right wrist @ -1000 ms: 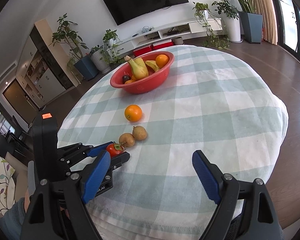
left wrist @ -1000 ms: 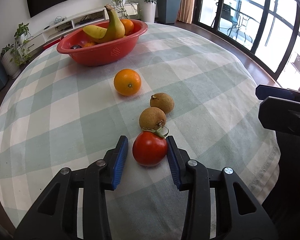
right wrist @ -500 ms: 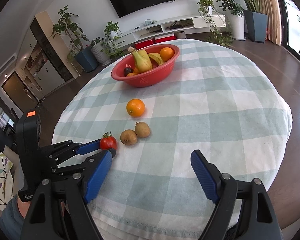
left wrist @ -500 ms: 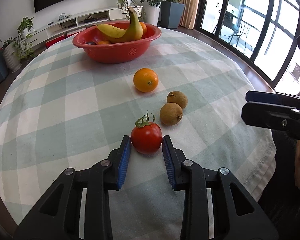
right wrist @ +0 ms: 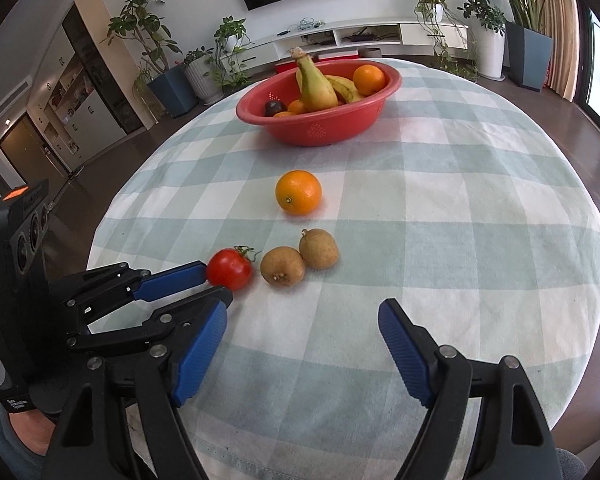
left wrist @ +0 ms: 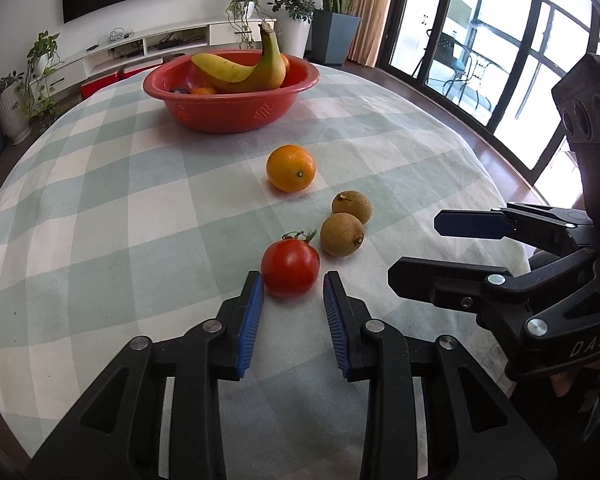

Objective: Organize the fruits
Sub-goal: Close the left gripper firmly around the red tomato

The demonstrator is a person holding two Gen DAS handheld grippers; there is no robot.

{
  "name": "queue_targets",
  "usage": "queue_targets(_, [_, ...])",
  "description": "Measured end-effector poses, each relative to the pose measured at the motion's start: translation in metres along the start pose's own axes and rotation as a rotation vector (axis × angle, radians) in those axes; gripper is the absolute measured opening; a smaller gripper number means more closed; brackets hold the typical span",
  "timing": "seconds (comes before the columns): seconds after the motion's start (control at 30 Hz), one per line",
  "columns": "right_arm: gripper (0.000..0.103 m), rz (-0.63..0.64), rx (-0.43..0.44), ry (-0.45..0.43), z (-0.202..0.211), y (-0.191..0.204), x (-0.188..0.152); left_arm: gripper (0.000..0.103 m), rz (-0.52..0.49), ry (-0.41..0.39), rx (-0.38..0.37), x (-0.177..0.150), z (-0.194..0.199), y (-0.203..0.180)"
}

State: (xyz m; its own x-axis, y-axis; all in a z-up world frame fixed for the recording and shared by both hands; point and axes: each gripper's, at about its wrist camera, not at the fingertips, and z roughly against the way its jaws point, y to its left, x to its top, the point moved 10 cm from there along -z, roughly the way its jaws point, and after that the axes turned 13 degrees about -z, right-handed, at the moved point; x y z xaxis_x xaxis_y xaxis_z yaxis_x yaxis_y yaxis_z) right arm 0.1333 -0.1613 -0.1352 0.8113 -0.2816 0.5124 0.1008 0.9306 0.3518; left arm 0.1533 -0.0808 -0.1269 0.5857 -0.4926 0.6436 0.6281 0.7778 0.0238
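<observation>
Resting on the green-and-white checked tablecloth (left wrist: pixel 100 216), one red round tomato (left wrist: pixel 290 266) sits just ahead of the left gripper (left wrist: pixel 293 280), whose jaws stand slightly apart, gripping nothing. Two brown rough-skinned fruits (left wrist: pixel 342 234) lie at its two o'clock, one loose orange (left wrist: pixel 291 168) beyond, one red plastic bowl (left wrist: pixel 230 92) at twelve. The right gripper (right wrist: pixel 302 322) gapes wide, empty.

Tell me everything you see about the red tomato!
The tomato is round, shiny and red, with a curly green stem on top. It sits on the checked tablecloth, just ahead of the open left tongs, whose blue tips reach its sides. Whether they touch it is unclear. A brown fruit lies close beside it.
</observation>
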Motion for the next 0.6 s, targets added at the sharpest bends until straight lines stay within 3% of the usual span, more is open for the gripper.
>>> queue_targets(0.2, [0.08,-0.016,-0.012,0.009,0.0,-0.009,-0.001,0.04,-0.076,0.018,-0.02,0.01,-0.012,-0.01])
queue_targets(0.43, [0.079,-0.004,-0.01,0.014,0.0,-0.007,-0.003,0.032,-0.083,0.029,-0.048,0.013,-0.021,-0.008])
queue_targets(0.6, [0.079,-0.008,-0.006,0.015,-0.002,-0.007,-0.004,0.032,-0.083,0.026,-0.055,0.012,-0.021,-0.007])
